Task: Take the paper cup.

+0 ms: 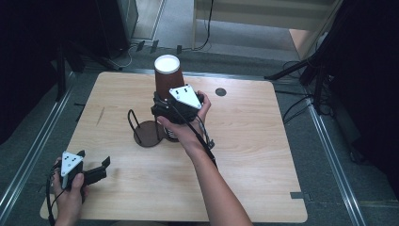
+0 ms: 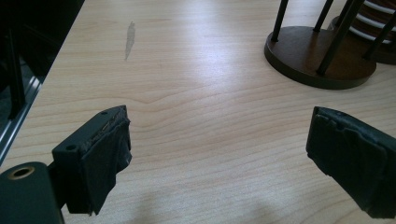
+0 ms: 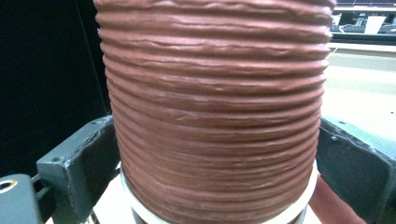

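Left claw (image 1: 94, 170): nearest the camera, low at the person's left, held by the left hand (image 1: 70, 190) just above the worktop (image 1: 254, 155); its jaws stand spread with bare wood between them in the left gripper view.
Rack (image 1: 147, 132): a dark round base with thin upright rods, ahead and to the right of the left claw, just left of the right claw; its base and rods show at the top right of the left gripper view (image 2: 317, 58).
Ribbed cup (image 1: 168, 75): brown, upright, white rim uppermost, long axis vertical; it rises straight ahead of the right claw, beyond the rack.
Right claw (image 1: 162, 101): its jaws sit either side of the cup's lower wall, pinching it, as the right gripper view shows with the ribbed sleeve (image 3: 215, 116) between the two black pads.
White-ringed stack (image 1: 171, 134): more cups, apparently, seen as pale rings directly under the held cup and beside the rack.
Nearer hand: the right; the left is well apart from cup and rack.
Coming move, as judged: the cup travels along its own upright axis, clear of the stack beneath, then left toward the rack.
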Motion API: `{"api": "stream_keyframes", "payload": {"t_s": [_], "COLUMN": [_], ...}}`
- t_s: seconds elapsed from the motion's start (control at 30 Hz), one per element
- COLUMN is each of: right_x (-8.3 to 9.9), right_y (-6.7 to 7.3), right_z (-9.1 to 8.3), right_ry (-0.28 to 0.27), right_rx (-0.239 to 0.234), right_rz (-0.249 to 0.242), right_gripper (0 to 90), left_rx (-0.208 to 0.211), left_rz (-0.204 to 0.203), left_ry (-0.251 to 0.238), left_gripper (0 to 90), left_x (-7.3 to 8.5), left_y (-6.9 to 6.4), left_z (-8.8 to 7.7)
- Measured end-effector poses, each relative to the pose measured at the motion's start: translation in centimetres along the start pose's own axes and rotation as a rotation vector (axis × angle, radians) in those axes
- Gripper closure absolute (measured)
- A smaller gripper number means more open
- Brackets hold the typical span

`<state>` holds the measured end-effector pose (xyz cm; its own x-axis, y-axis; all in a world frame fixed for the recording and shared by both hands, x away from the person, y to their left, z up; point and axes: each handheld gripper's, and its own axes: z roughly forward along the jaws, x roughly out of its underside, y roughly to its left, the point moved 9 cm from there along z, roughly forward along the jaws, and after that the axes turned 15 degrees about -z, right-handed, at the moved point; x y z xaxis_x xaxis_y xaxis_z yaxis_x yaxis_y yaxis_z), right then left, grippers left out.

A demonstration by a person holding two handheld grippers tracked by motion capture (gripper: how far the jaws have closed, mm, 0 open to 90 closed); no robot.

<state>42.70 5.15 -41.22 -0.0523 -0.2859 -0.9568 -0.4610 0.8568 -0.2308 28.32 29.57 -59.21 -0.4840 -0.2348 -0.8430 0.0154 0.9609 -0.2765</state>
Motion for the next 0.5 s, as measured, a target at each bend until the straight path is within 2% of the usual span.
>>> {"api": "stream_keyframes", "payload": {"t_s": [0.27,0.5], "right_x": [0.22,0.15], "right_y": [0.06,-0.07], "right_z": [0.45,0.38], "right_ry": [0.012,0.002], "right_rx": [0.005,-0.016], "right_rz": [0.025,0.048], "right_gripper": [3.3,4.1], "left_rx": [0.001,0.003], "left_rz": [-0.007,-0.005], "left_ry": [-0.001,0.008], "left_gripper": [7.1,7.1], "left_x": [0.05,0.08], "left_y": [-0.03,-0.03], "left_z": [-0.05,0.00]}}
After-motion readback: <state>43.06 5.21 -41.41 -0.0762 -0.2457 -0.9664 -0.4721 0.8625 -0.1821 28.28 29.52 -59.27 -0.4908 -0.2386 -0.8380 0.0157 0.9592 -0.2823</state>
